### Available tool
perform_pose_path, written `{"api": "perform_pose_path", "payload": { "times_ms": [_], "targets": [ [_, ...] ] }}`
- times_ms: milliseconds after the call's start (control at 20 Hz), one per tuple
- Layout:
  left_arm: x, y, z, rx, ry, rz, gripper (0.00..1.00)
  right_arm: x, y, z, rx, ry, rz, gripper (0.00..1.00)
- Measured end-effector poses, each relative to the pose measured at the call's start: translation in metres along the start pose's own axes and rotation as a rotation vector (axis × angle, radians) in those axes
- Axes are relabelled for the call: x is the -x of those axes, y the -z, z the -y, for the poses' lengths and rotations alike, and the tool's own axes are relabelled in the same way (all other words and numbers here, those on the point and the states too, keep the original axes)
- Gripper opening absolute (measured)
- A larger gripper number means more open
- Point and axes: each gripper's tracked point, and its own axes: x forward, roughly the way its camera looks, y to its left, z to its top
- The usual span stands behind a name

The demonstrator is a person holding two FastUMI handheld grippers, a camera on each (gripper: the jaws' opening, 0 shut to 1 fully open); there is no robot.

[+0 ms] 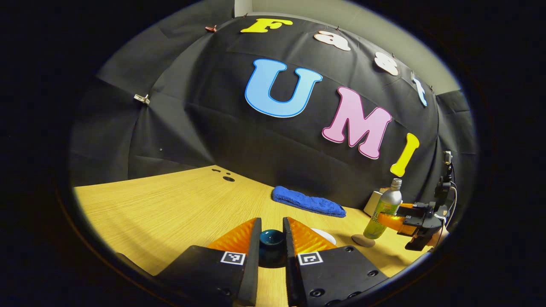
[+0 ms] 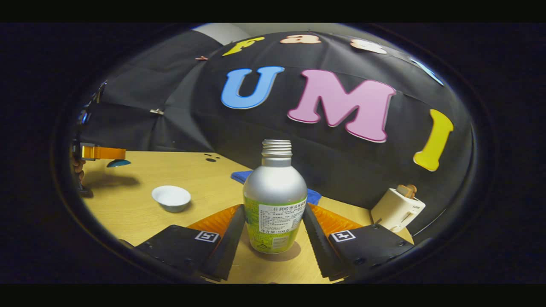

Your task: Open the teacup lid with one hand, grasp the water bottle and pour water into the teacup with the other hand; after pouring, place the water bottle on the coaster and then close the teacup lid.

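Already lid (image 1: 272, 238) is pinched in left gripper (image 1: 273, 247) at lower centre, right gripper (image 2: 273, 232) clamps bottle (image 2: 275, 200) mid-frame, open teacup (image 2: 171, 198) left; next needs carrying and tilting over cup.

Black cloth wall (image 1: 204, 128) behind table, creased, pinned with small clips (image 1: 142, 99); pale plain wall strip (image 1: 341, 13) above cloth; wood-grain tabletop (image 1: 170, 213), light yellow-brown, few dark spots (image 1: 228, 178) near back edge; blue folded towel (image 1: 308, 202) along back edge by cloth; white toaster-like box (image 2: 397, 209) at right against cloth; lighting dim, soft shadows on tabletop.
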Motion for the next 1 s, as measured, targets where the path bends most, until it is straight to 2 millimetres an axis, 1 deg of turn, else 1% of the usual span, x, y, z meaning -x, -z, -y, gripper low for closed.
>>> {"api": "perform_pose_path", "payload": {
  "times_ms": [100,300,450,500,550,700,750,800,1000],
  "targets": [
    [0.0,0.001,0.002,-0.01,0.001,-0.001,0.3,-0.002,0.013,0.015,-0.09,0.005,-0.018,0.79],
    [-0.003,0.005,0.006,-0.023,0.006,-0.01,0.3,-0.013,0.028,0.023,-0.192,0.001,-0.031,0.79],
    [-0.003,0.008,0.008,-0.02,0.009,-0.015,0.3,-0.013,0.034,0.018,-0.218,-0.014,-0.038,0.8],
    [-0.004,0.008,0.007,-0.023,0.007,-0.015,0.3,-0.014,0.034,0.017,-0.216,-0.016,-0.038,0.76],
    [-0.004,0.007,0.006,-0.025,0.006,-0.015,0.3,-0.016,0.033,0.018,-0.21,-0.011,-0.037,0.8],
    [-0.004,0.007,0.005,-0.022,0.003,-0.014,0.3,-0.02,0.036,0.016,-0.206,-0.011,-0.044,0.8],
    [-0.004,0.008,0.005,-0.022,0.003,-0.015,0.34,-0.021,0.039,0.015,-0.203,-0.01,-0.05,0.79],
    [-0.004,0.008,0.005,-0.021,0.004,-0.015,0.3,-0.022,0.039,0.016,-0.203,-0.009,-0.051,0.79],
    [-0.004,0.007,0.004,-0.023,0.004,-0.013,0.3,-0.019,0.041,0.019,-0.219,-0.009,-0.057,0.82]
  ]
}}
